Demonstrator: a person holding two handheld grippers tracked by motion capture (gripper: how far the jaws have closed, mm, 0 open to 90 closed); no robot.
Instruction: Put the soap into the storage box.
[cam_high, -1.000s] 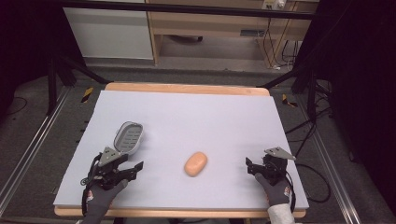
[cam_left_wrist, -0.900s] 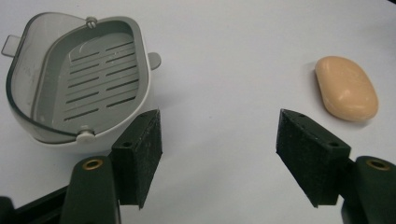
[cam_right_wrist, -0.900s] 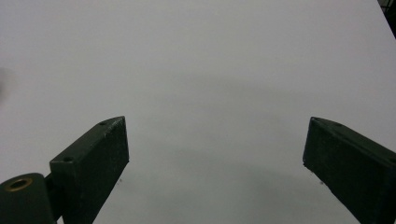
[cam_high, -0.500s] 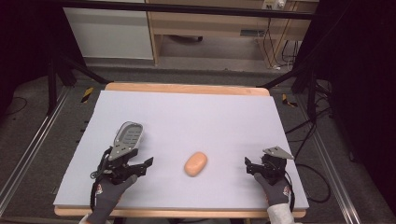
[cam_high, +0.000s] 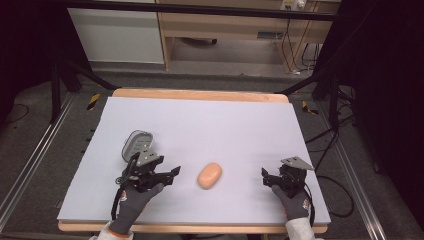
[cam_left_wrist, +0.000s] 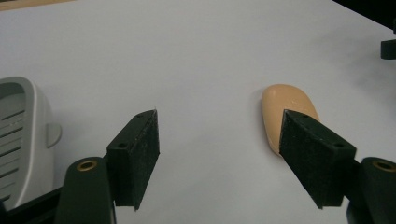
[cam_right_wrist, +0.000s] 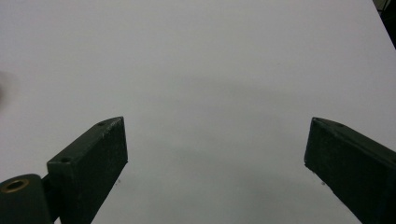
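Note:
A smooth tan oval object (cam_high: 210, 175) lies on the white tabletop (cam_high: 210, 125), near its front middle. Left of it sits a grey slotted dish (cam_high: 135, 142). My left gripper (cam_high: 172, 175) is open, just in front of the dish, with its jaws pointing right toward the oval object a short gap away. In the left gripper view the open left gripper (cam_left_wrist: 224, 140) has its right jaw overlapping the near end of the oval object (cam_left_wrist: 282, 109), and the dish (cam_left_wrist: 21, 135) is at the left edge. My right gripper (cam_high: 265, 178) rests open at the front right. The right gripper view shows the right gripper (cam_right_wrist: 215, 154) wide open over bare tabletop.
The white sheet covers a wooden table whose edge (cam_high: 200, 94) shows at the back. Metal rails (cam_high: 30, 165) run along the floor on both sides, and cabinets (cam_high: 115, 35) stand behind. A black part of the other gripper (cam_left_wrist: 388, 48) shows at the left gripper view's right edge.
The left gripper has slid right, closing on the oval object and leaving the dish behind it. The right gripper has barely moved.

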